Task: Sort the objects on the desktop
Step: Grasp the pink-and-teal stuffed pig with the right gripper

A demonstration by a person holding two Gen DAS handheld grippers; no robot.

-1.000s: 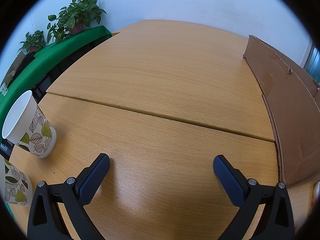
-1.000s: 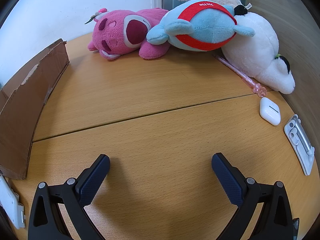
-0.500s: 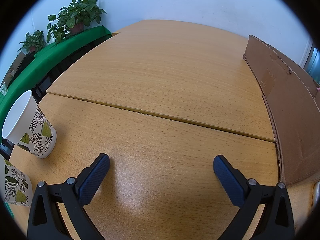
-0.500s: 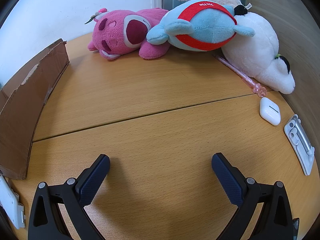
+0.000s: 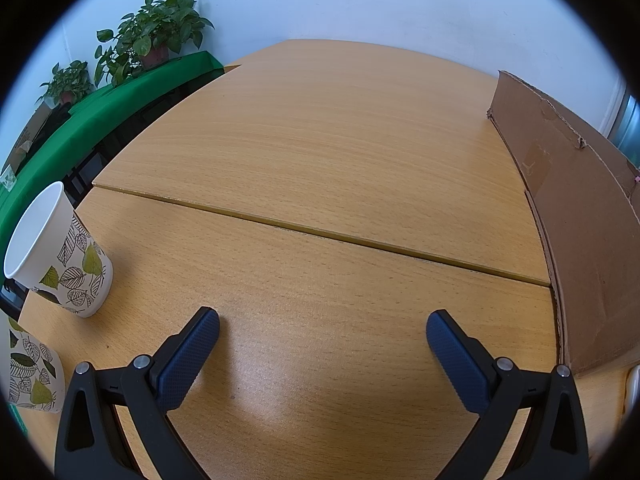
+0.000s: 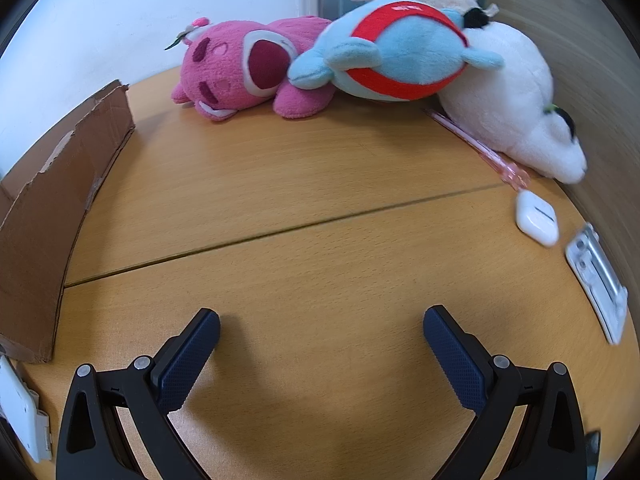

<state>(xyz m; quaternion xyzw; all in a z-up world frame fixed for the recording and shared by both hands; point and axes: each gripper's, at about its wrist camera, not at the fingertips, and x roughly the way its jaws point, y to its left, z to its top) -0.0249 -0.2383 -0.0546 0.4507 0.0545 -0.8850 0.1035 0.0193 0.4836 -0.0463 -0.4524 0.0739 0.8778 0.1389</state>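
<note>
Left wrist view: the left gripper [image 5: 322, 330] hangs over the bare table [image 5: 320, 168], jaws wide apart and empty. A leaf-print cup [image 5: 60, 254] stands at left; a second cup [image 5: 34, 376] is cut off by the frame edge. A cardboard wall [image 5: 576, 232] hides what lies to the right.

Right wrist view: the right gripper [image 6: 322, 326] is spread wide, empty. Pink plush [image 6: 248, 68], blue plush [image 6: 396, 48] and white plush [image 6: 508, 100] pile at the back. An earbud case [image 6: 536, 218] and a silvery-white piece [image 6: 598, 280] look blurred.
</note>
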